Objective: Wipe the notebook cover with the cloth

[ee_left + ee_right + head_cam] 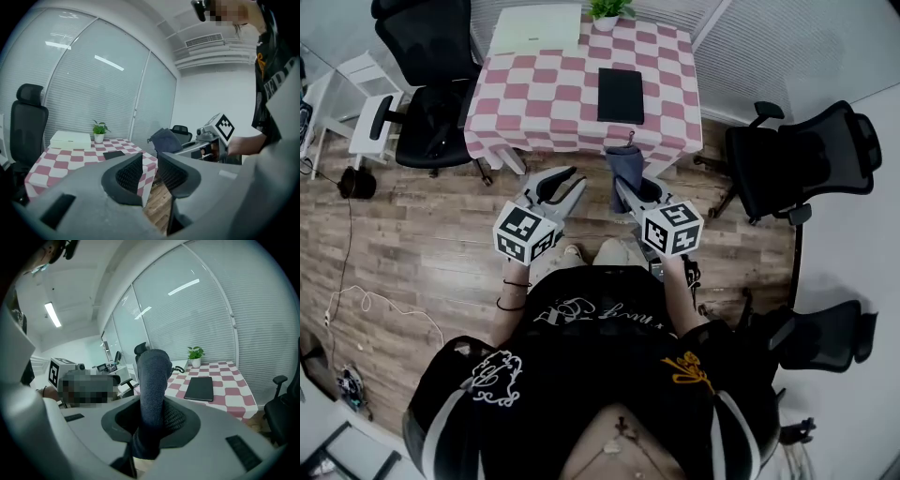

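Checkered table (pixel 546 94): white box (pixel 536 28), potted plant (pixel 607 9) at far edge; black chair (pixel 431 127) beside.

Floor: you stand on grey-brown wood planks (pixel 422 244).
Ahead of you: a table (pixel 553 94) under a pink-and-white checked cover.
Seats: a black office chair (pixel 427 84) left of the table, a second office chair (pixel 806 169) to your right.
Windows: tall panes with closed blinds (pixel 93 79) behind the table.
Light: a strip lamp (pixel 52 315) on the ceiling.

An office meeting room: black mesh swivel chairs (pixel 427 122) flank the pink-and-white checked table (pixel 544 94), tall glass partition walls with blinds (pixel 93 93) behind it (ceiling strip light (pixel 52 315) above).
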